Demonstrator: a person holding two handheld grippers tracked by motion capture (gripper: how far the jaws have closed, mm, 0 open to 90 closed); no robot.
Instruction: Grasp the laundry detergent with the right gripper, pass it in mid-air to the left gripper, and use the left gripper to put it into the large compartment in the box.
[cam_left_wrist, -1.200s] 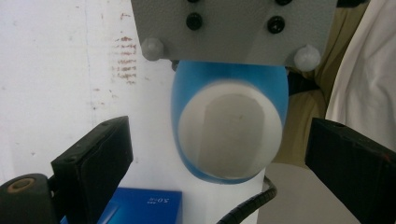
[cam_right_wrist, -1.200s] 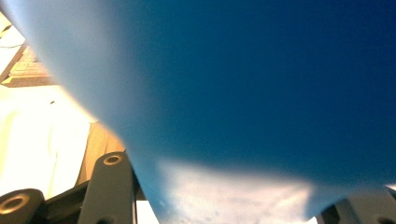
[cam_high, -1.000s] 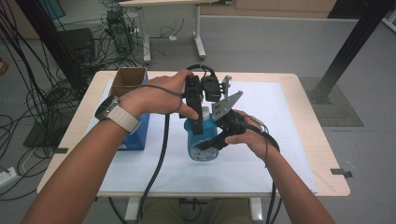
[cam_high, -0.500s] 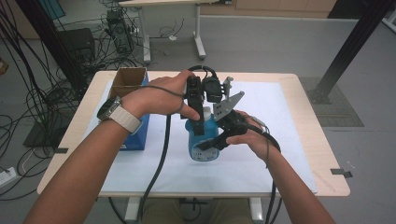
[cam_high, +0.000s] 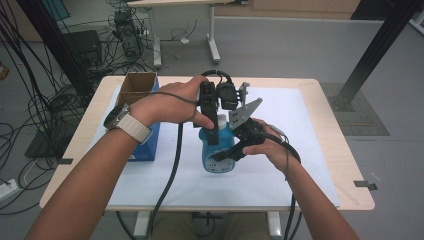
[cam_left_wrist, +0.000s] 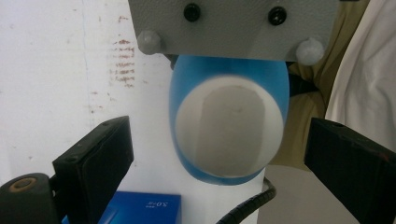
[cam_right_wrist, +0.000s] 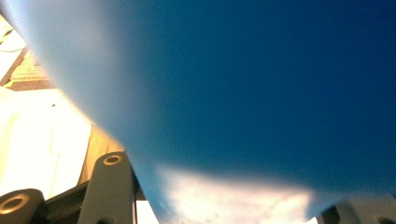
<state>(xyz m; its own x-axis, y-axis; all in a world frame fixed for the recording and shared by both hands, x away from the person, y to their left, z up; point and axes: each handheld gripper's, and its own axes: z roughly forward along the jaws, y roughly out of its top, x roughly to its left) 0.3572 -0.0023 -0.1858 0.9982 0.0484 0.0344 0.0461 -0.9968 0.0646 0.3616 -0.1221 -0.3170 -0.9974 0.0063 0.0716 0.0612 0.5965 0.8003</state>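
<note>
A blue bottle (cam_high: 216, 161) with a white cap (cam_left_wrist: 229, 126) stands upright on the white sheet in the middle of the table. My left gripper (cam_high: 218, 131) points straight down over the cap and is open, with one black jaw on each side of the cap in the left gripper view and a gap to both. My right gripper (cam_high: 227, 152) comes in from the right and is shut on the bottle's body. In the right gripper view the blue bottle wall (cam_right_wrist: 261, 88) sits close between the jaws. The right gripper's grey plate (cam_left_wrist: 233, 25) shows above the cap.
An open cardboard box (cam_high: 138, 86) sits at the table's back left, with a blue box (cam_high: 146, 144) in front of it, close to my left forearm. The white sheet (cam_high: 305, 135) covers most of the wooden table (cam_high: 350, 175). Cables trail from both grippers toward the front edge.
</note>
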